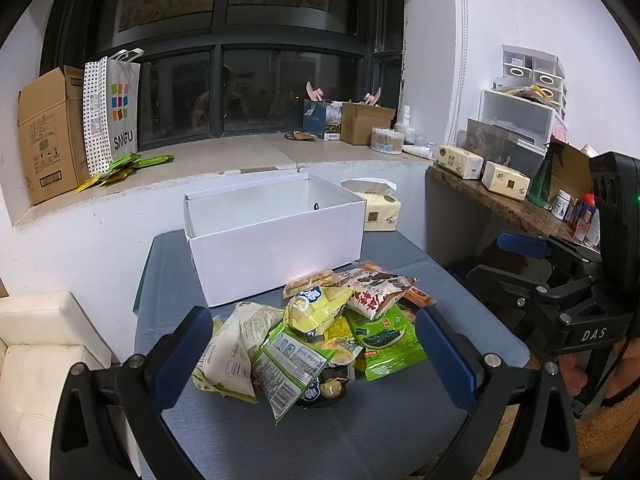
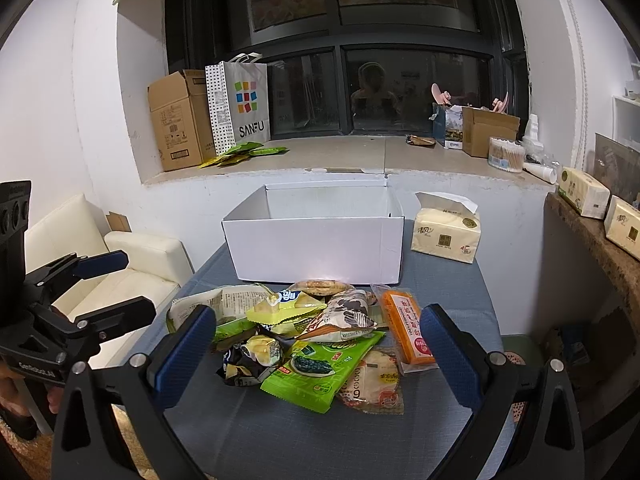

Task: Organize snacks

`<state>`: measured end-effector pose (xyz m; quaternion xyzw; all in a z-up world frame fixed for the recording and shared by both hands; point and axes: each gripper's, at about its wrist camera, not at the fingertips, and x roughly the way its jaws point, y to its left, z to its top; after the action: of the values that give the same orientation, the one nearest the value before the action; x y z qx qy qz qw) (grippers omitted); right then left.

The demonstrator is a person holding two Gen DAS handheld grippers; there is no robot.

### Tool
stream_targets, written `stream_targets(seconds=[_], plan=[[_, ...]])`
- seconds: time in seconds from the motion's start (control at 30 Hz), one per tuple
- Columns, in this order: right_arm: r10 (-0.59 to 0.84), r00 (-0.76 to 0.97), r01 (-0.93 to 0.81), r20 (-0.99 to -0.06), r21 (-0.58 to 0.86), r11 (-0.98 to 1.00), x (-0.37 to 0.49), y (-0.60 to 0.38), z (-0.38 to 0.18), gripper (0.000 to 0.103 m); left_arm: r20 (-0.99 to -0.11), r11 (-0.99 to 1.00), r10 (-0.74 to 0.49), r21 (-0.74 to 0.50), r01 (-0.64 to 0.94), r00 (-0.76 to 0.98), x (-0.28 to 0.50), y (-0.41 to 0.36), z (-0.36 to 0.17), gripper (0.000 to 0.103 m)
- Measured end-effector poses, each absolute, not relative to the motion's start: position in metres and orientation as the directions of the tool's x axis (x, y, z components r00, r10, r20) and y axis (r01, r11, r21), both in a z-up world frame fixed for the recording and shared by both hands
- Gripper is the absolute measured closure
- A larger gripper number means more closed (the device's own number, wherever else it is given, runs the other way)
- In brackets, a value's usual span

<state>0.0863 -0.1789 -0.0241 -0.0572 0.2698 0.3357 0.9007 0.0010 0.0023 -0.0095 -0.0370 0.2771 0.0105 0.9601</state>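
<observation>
A heap of snack packets (image 1: 316,332) (image 2: 308,336) lies on the blue-grey table (image 1: 360,432) (image 2: 280,432), in front of an open white box (image 1: 276,236) (image 2: 316,240). A green seaweed packet (image 1: 386,338) (image 2: 324,364), an orange bar packet (image 2: 406,326), a yellow-green packet (image 1: 316,306) and a pale bag (image 1: 230,354) show in the heap. My left gripper (image 1: 314,356) hovers open just short of the heap. My right gripper (image 2: 318,352) also hangs open before the heap, nothing between its blue fingers (image 2: 448,356).
A tissue pack (image 1: 380,210) (image 2: 446,232) sits right of the box. A windowsill behind carries a cardboard box (image 1: 48,132), a paper bag (image 2: 240,104) and green sachets. A cream sofa (image 2: 132,272) is left of the table, a cluttered shelf (image 1: 508,200) right.
</observation>
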Motion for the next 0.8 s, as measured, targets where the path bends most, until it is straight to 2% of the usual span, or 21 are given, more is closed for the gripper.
stream_targets(seconds=[0.8], plan=[[0.576,0.622,-0.630,-0.530,0.098,0.771,0.0905,-0.1830,-0.0267,0.000,-0.528,0.998,0.010,-0.053,-0.045,0.849,-0.0002,0.0019,-0.0101,0.000]])
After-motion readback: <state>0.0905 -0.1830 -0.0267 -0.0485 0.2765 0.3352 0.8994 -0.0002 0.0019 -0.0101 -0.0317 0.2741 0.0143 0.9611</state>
